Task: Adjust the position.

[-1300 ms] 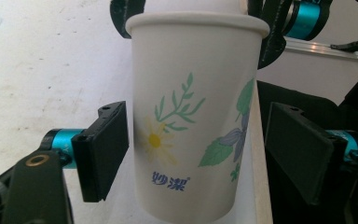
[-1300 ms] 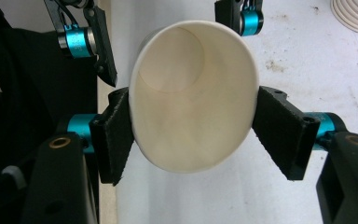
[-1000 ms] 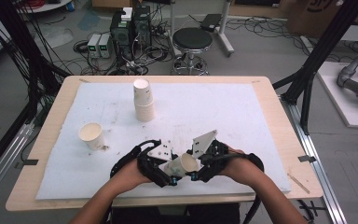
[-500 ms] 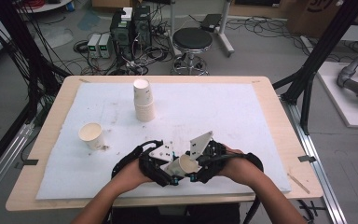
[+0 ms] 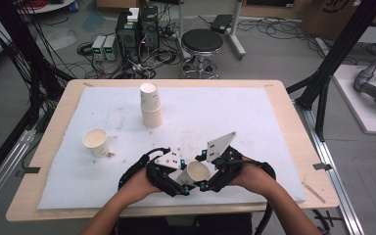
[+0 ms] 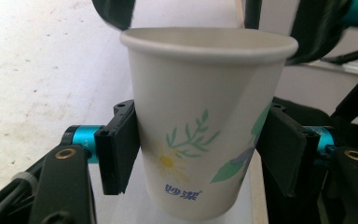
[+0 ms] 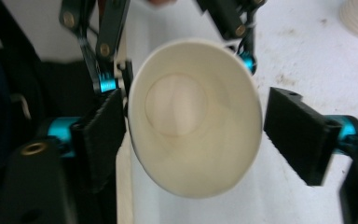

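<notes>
A white paper cup (image 5: 197, 172) with a flower print hangs at the front middle of the mat, between both hands. My left gripper (image 5: 185, 185) is shut on it. In the left gripper view its two pads (image 6: 119, 147) press on the cup (image 6: 205, 116) at mid height, although the jaws have just eased open a little. My right gripper (image 5: 210, 178) faces the cup's mouth (image 7: 196, 126). Its jaws have just opened wide, and the cup's rim sits between them. Its right pad (image 7: 298, 135) stands apart from the rim, while the left pad is at the rim's edge.
A stack of paper cups (image 5: 150, 105) stands at the back middle of the white mat (image 5: 254, 122). A single upright cup (image 5: 96, 142) stands at the left. The wooden table edge (image 5: 293, 205) runs just in front of the hands. A stool (image 5: 201, 44) is beyond the table.
Both hands and the cup stay in the same spot at the front of the mat. No clear shift shows in the high view.
</notes>
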`<state>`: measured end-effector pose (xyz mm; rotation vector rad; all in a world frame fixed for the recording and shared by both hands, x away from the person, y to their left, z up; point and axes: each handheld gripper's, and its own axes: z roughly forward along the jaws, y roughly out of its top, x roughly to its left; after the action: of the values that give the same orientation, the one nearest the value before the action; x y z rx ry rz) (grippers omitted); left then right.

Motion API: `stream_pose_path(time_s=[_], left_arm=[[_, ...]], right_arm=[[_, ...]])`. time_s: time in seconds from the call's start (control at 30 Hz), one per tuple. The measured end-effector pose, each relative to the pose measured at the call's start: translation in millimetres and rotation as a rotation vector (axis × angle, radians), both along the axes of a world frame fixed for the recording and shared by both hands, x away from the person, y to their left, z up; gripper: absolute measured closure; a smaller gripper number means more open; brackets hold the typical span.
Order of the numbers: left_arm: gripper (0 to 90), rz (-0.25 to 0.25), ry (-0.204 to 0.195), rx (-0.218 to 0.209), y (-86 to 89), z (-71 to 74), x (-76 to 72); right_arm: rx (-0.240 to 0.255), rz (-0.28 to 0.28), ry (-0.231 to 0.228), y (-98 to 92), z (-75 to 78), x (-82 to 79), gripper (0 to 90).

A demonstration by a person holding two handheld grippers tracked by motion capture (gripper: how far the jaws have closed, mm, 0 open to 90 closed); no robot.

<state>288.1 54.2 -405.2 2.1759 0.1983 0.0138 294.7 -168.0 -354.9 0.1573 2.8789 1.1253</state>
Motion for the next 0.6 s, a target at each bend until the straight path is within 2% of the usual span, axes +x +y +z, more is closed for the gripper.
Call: stream_pose_path(time_s=[0.13,0.3,0.43,0.6], left_arm=[[33.3,0.033,0.011,-0.038,6.1,-4.4,0.6],[32.6,0.083,0.017,-0.079,16.6,-9.2,0.6],[32.6,0.124,0.004,-0.125,27.1,-10.9,-0.5],[32.6,0.187,-0.027,-0.176,41.5,-12.5,-1.3]], right_arm=[[0.092,-0.028,0.035,-10.9,1.2,1.0,21.0],[0.180,-0.070,0.038,-29.9,0.3,-1.6,21.1],[0.225,-0.126,0.012,-46.2,-5.2,-6.2,21.1],[0.270,-0.243,-0.038,-70.7,-19.1,-9.9,21.1]])
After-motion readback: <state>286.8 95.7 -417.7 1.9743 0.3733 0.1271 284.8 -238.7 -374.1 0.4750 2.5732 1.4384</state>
